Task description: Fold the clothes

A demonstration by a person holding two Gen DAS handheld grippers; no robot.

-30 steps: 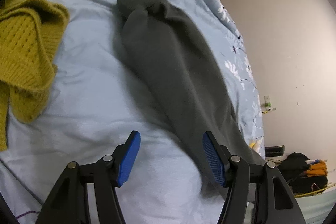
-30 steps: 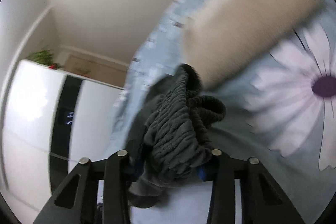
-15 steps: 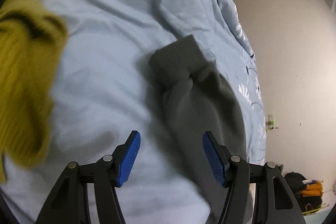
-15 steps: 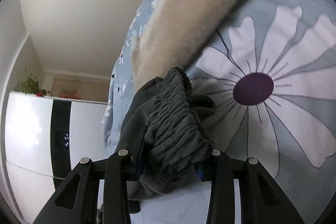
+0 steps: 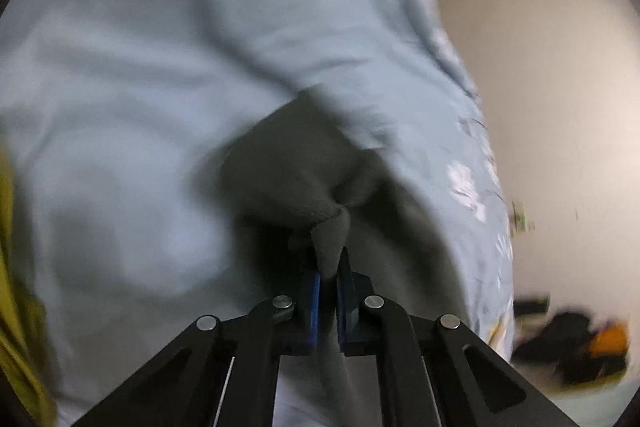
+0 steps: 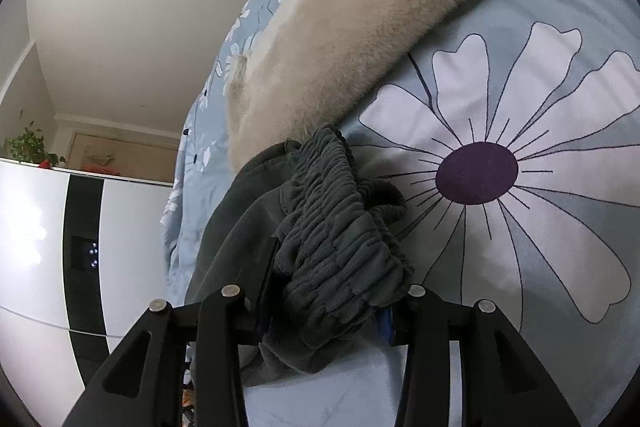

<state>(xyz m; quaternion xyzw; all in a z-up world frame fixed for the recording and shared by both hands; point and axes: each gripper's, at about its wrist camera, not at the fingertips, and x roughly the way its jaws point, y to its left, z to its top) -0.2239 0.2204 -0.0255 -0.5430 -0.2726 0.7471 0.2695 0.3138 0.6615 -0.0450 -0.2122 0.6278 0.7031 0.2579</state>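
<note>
Dark grey trousers lie along the pale blue bed sheet (image 5: 140, 75). In the left wrist view the cuff end of one trouser leg (image 5: 288, 179) is bunched up just ahead of my left gripper (image 5: 328, 279), which is shut on a pinch of that grey cloth. The picture is blurred by motion. In the right wrist view the gathered elastic waistband (image 6: 332, 227) fills the gap of my right gripper (image 6: 324, 303). Its jaws are opening a little, and the fabric still sits pressed between the pads. The left pad is hidden under the cloth.
A mustard knit garment (image 5: 12, 307) lies at the left edge of the bed. A beige fluffy garment (image 6: 340, 27) rests on the flower-print cover (image 6: 540, 99) beyond the waistband. A white wardrobe (image 6: 36, 247) stands beside the bed. Dark bags (image 5: 580, 343) sit on the floor.
My left gripper has moved along the trouser leg to its cuff and shut on the cloth. My right gripper has dropped toward the flower-print cover, still holding the waistband.
</note>
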